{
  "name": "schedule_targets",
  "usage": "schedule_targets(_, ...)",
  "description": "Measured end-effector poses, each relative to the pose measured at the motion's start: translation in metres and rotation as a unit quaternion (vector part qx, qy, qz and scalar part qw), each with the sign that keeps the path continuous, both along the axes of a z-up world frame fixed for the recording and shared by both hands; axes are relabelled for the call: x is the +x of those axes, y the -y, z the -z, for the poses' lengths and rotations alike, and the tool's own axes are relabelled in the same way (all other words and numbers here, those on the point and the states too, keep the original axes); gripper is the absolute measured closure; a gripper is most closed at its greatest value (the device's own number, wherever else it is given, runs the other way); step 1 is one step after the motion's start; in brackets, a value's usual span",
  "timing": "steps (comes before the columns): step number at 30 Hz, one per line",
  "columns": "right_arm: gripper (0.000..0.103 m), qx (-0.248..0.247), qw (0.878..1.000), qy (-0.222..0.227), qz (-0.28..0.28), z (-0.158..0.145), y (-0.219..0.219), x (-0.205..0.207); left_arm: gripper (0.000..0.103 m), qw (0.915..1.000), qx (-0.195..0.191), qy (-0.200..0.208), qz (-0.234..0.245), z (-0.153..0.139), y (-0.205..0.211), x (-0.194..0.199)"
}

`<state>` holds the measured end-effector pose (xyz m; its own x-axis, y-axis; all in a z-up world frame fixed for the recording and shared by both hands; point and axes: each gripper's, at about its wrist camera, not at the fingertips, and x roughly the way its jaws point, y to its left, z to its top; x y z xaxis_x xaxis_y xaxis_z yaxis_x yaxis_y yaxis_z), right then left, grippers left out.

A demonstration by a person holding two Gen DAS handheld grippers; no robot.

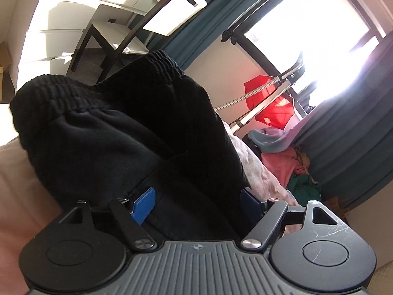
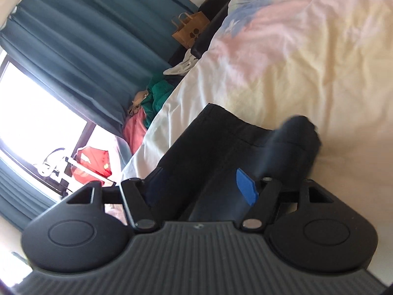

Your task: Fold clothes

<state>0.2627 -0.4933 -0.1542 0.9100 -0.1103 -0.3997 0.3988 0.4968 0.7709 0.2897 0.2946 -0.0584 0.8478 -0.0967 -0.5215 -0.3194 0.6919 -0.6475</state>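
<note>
Black trousers point(image 1: 137, 132) lie bunched on the bed point(image 2: 307, 56), elastic waistband raised above the cover. Left gripper point(image 1: 196, 204): dark cloth fills the gap between its blue pads point(image 1: 145, 205); jaws set wide, grasping a thick fold. Right gripper point(image 2: 203, 186): tilted sideways over the bed, trouser cloth running between its fingers point(image 2: 246, 189), clamped on the fabric.
</note>
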Motion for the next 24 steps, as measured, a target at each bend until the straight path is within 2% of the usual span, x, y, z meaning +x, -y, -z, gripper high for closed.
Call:
schedule_targets(4,0.033,0.043,0.999,0.001,0.013,0.019,-0.004,-0.041,0.023,0.9988,-0.042,-0.019,-0.014,0.017,-0.007,-0.037)
schedule_targets(6,0.033,0.089,0.996,-0.019,0.017,0.031,-0.001,-0.047,0.023,0.9969,-0.068,-0.030,-0.026,0.031,-0.008,-0.044)
schedule_targets(9,0.033,0.152,0.988,-0.014,-0.010,0.049,0.004,-0.046,0.023,0.9930,-0.103,-0.041,-0.039,0.053,-0.010,-0.041)
schedule_targets(12,0.033,0.146,0.989,0.005,-0.018,0.056,0.004,-0.035,0.024,0.9934,-0.095,-0.021,-0.061,0.063,-0.011,-0.029)
schedule_targets(15,0.033,0.133,0.991,0.005,-0.030,0.061,0.004,-0.014,0.024,0.9924,-0.090,-0.011,-0.083,0.073,-0.012,-0.003)
schedule_targets(19,0.035,0.097,0.995,0.017,-0.026,0.066,0.002,0.013,0.030,0.9903,-0.082,-0.008,-0.112,0.077,-0.012,0.024)
schedule_targets(20,0.037,0.090,0.996,0.020,-0.023,0.067,0.001,0.019,0.036,0.9897,-0.079,-0.008,-0.119,0.077,-0.012,0.028)
schedule_targets(21,0.044,0.091,0.995,0.024,-0.013,0.069,0.000,0.023,0.039,0.9891,-0.076,-0.008,-0.126,0.076,-0.012,0.032)
schedule_targets(23,0.067,0.098,0.995,0.022,0.010,0.072,0.001,0.027,0.058,0.9876,-0.070,-0.007,-0.140,0.076,-0.012,0.041)
schedule_targets(24,0.081,0.102,0.994,0.020,0.021,0.074,0.001,0.028,0.062,0.9868,-0.068,-0.007,-0.147,0.076,-0.012,0.046)
